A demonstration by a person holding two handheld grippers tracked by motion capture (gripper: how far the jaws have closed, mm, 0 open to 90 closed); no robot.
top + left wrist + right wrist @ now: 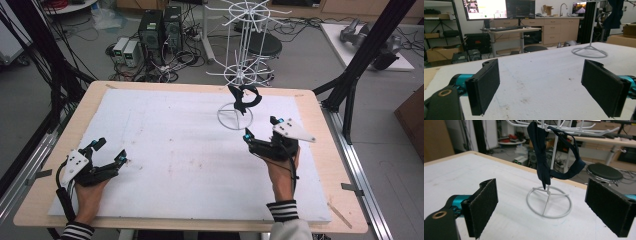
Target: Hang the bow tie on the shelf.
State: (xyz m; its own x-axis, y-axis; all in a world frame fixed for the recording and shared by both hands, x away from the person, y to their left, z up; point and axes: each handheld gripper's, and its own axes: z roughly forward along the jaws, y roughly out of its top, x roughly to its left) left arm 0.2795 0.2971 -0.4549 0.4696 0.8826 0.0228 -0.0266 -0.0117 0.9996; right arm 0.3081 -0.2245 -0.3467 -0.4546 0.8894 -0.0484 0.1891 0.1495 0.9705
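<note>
A white wire rack (pixel 235 116) stands on the white board at the far right of the table, its ring base (pixel 549 204) resting flat. A dark navy bow tie with its strap (pixel 541 157) hangs from the rack's upper arms (pixel 244 98). My right gripper (pixel 261 130) is open, a short way in front of the rack, jaws apart with nothing between them. My left gripper (pixel 111 151) is open at the near left of the board, also holding nothing. In the left gripper view the rack base (pixel 589 51) sits far off to the right.
The white foam board (pixel 190 155) covers most of the wooden table (pixel 320 120). Behind the table are computer towers (pixel 160 27), cables and a black stool (pixel 264 46). A black frame post (pixel 365 55) stands at the right.
</note>
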